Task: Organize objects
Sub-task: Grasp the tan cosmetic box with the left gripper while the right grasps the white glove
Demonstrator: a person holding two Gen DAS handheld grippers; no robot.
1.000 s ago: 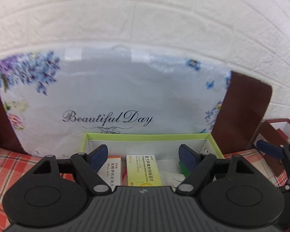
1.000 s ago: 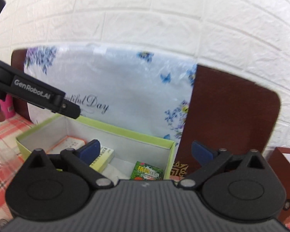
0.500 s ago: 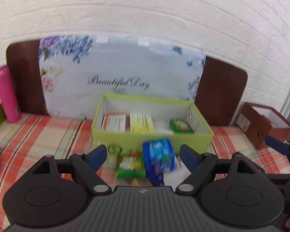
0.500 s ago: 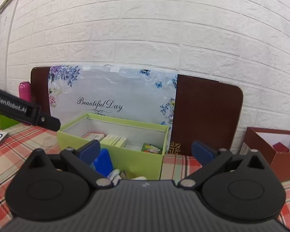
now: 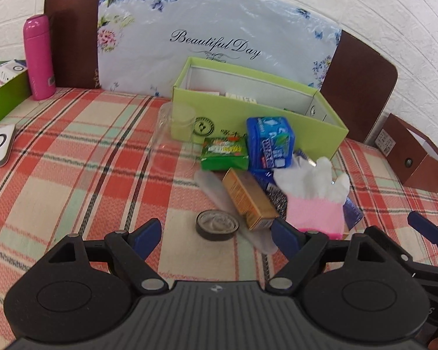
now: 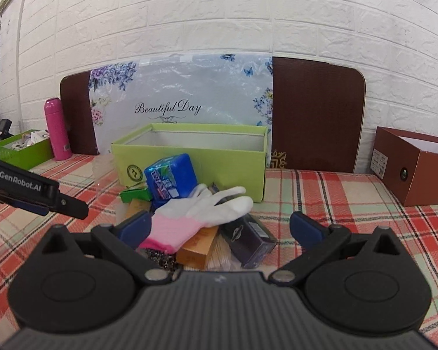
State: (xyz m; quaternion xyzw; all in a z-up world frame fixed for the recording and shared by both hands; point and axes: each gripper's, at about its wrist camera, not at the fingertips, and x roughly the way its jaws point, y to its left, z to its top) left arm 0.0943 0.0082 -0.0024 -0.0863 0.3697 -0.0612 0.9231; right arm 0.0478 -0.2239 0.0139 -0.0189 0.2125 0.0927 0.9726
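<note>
- left gripper (image 5: 216, 237): we see its jaws spread wide with nothing between them, poised above the checked tablecloth (image 5: 81, 180) just short of the pile
- right gripper (image 6: 219, 227): jaws likewise wide and empty, with the cuff of the white and pink glove (image 6: 195, 215) lying just ahead of its left finger
- the things to sort: a loose heap in front of the lime green box (image 5: 257, 108), made up of a blue packet (image 5: 270, 143), a green packet (image 5: 224, 153), an orange carton (image 5: 248, 198), a dark tape roll (image 5: 217, 224), the glove and a dark purple box (image 6: 249, 239)
- the step in hand, as we judge it: choosing a first item; the tape roll lies apart from the heap and directly ahead of the left jaws, so it looks the cleanest pick
- advice: we would lower the jaws squarely over one item only; the glove drapes over its neighbours and may drag them
- left wrist view alone shows: the tape roll, the clear cup (image 5: 176, 122) against the box front, and cartons already inside the box
- right wrist view alone shows: the purple box clearly, and the left gripper's finger from the side
</note>
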